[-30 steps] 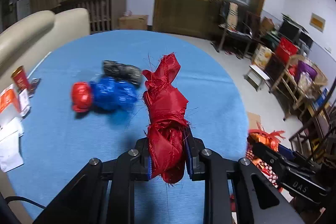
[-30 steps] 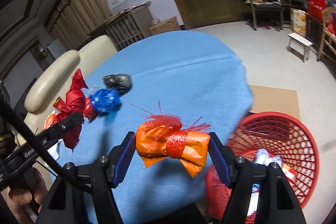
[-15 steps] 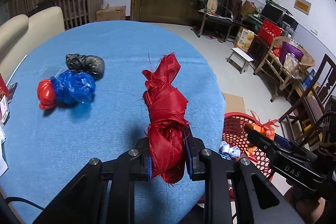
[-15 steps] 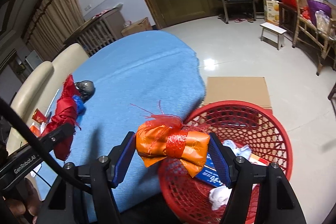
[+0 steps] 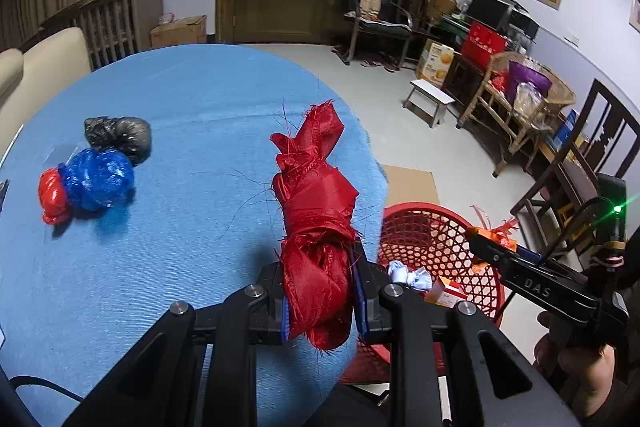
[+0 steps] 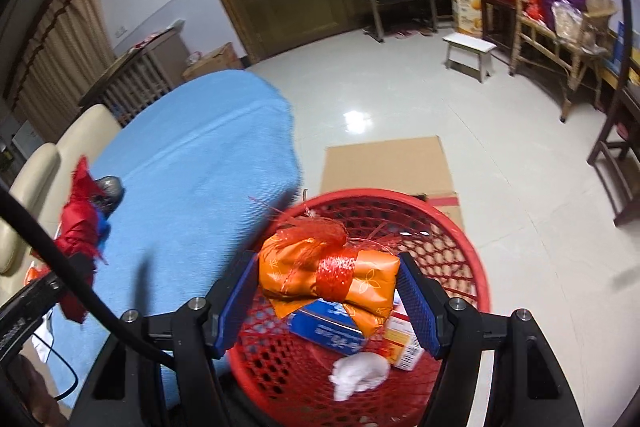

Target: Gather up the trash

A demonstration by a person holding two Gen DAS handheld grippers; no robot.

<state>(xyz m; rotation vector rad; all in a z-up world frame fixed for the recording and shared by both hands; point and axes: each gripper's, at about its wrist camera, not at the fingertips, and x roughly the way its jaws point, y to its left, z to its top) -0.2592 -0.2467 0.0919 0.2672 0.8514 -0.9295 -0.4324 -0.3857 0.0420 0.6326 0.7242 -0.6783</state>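
My left gripper (image 5: 320,297) is shut on a red cloth bundle (image 5: 316,211) and holds it upright over the right edge of the blue table (image 5: 172,107). My right gripper (image 6: 328,291) is shut on an orange wrapped bundle (image 6: 328,273) tied with a red band, held above the red mesh basket (image 6: 452,223). The basket (image 5: 424,231) stands on the floor beside the table and holds a blue box (image 6: 326,329), a small carton and white paper. A blue bag (image 5: 96,179), a red bag (image 5: 52,195) and a black bag (image 5: 120,135) lie on the table at the left.
A flat cardboard sheet (image 6: 388,167) lies on the floor behind the basket. A white stool (image 6: 470,53), chairs and wicker shelves stand at the right. A beige sofa (image 5: 40,67) borders the table on the left.
Both grippers have swung right, off the table towards the basket. The orange bundle, earlier over the table edge, now hangs over the basket. The red cloth bundle is now at the table's right edge.
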